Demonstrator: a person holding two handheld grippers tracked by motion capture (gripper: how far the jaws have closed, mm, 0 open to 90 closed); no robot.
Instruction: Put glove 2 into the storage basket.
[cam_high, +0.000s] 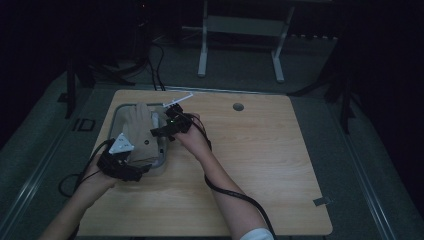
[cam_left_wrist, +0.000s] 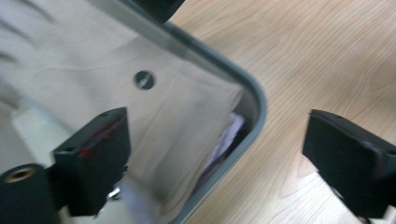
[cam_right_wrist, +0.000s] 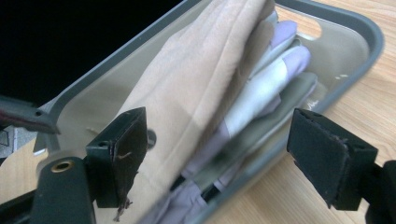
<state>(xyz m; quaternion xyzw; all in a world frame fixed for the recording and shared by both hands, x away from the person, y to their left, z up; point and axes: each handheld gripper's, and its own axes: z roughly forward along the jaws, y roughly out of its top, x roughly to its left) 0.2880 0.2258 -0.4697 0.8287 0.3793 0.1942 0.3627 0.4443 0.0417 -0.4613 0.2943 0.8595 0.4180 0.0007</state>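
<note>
Setting reads as a lab or recording studio rather than a home: dark room, grey carpeted floor (cam_high: 240, 70), one light wooden table (cam_high: 260, 150) with a round cable hole (cam_high: 238, 106) standing alone on a marked-off floor area. Behind it the white metal legs of a second table frame (cam_high: 202, 50), black stand legs (cam_high: 70, 90) at the sides and loose black cables (cam_high: 155, 65) on the floor.

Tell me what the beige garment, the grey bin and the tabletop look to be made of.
Beige garment: soft woven cloth, matte, judging by its folds and creases; a dark button sits on it. Grey bin: likely moulded plastic, smooth with a slight sheen, rounded rim and corners. Table: light wood or wood-look laminate, with visible grain lines; which of the two is unclear.
</note>
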